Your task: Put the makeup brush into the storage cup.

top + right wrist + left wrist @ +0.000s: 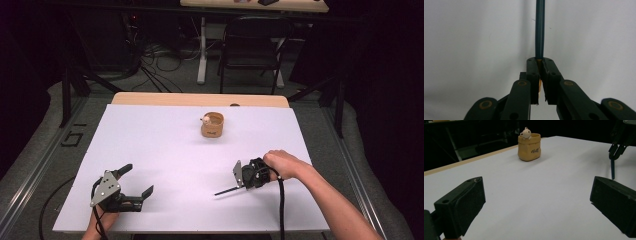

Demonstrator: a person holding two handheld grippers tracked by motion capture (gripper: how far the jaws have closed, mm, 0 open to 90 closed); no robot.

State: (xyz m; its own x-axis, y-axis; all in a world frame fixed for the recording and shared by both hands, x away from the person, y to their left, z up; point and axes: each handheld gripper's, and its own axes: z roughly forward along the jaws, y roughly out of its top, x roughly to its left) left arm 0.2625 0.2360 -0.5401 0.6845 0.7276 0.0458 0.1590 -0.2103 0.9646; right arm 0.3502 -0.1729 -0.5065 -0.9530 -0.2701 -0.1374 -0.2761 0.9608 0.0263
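A dark teal pencil (540,30) sticks out past the tips of my right gripper (540,62), whose jaws are shut on its yellow wooden end. In the high view the right gripper (243,183) is held at the right front of the white table (160,150), and the pencil (226,191) points left and toward the front edge. My left gripper (138,179) rests at the front left, open with nothing between its jaws. In the left gripper view its jaws (536,187) stand wide apart, facing a tan pot (529,148) with a small bear figure (525,133) on its rim.
The tan pot (212,125) stands alone toward the back middle of the table. A black chair (250,45) and floor cables (155,62) lie beyond the far edge. The right gripper (617,148) with the pencil (612,170) hangs at the upper right of the left gripper view.
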